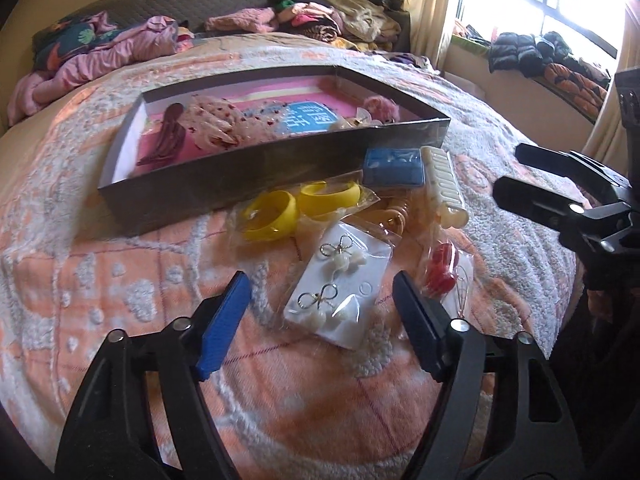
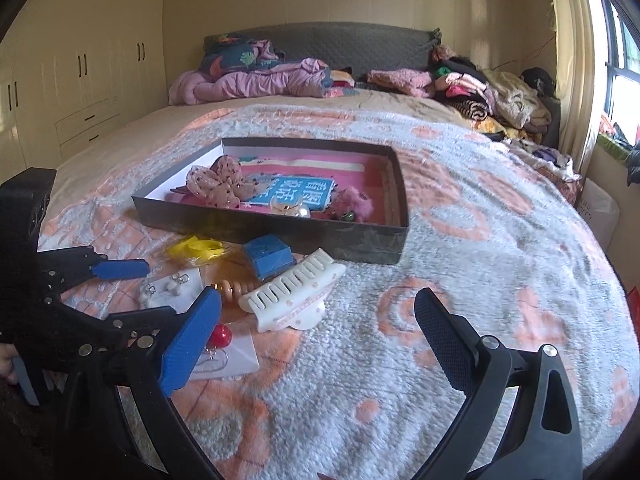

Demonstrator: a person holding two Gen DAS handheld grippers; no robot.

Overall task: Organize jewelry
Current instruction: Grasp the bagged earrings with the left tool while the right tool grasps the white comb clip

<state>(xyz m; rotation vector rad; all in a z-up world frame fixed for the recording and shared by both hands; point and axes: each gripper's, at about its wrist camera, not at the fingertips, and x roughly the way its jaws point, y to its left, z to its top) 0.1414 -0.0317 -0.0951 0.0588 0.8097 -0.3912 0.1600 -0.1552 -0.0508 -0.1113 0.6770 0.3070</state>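
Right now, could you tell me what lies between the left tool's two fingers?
The bagged card of bow earrings lies on the blanket between the open left tool's fingers, apparently untouched; the left wrist view shows it.

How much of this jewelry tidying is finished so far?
Some is done: a floral bow and a pink fluffy piece already lie in the box. Nothing is gripped; the left gripper is open around the bow earring card, and the right gripper is open too. Left on the blanket: yellow bangles, blue box, white claw clip, red earrings.
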